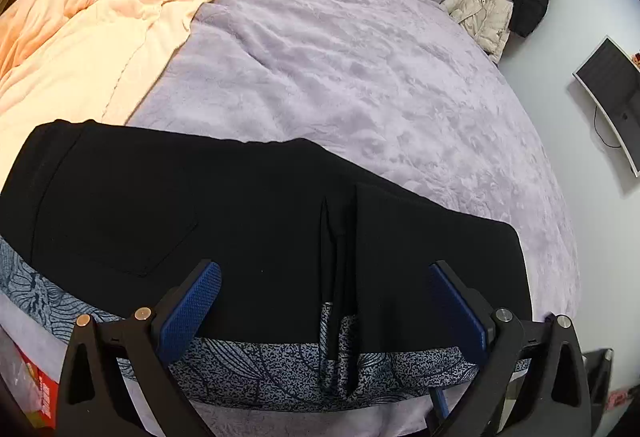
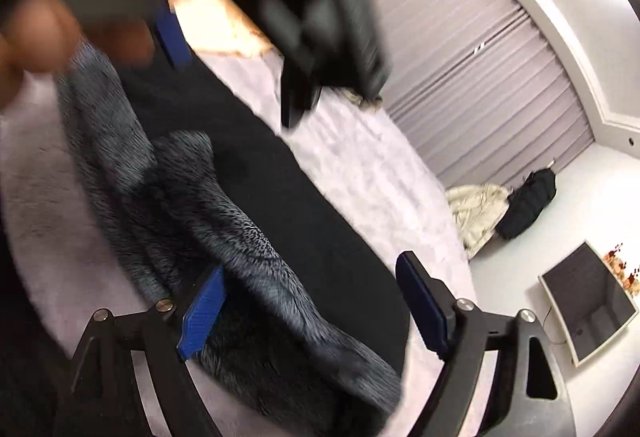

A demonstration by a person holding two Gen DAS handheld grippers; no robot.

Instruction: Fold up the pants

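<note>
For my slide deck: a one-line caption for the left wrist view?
Open left gripper hovers over black pants laid across a patterned grey garment on a lilac plush blanket.

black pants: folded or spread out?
Folded: black pants lie doubled on the bed, a leg end lapped over near the right.

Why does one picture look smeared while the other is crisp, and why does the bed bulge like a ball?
Left wrist view: sharp; black pants and open left gripper read clearly, and the fisheye lens bows the purple blanket. Right wrist view: motion blur smears the patterned fabric and the upper left; right gripper stays fairly sharp.
</note>
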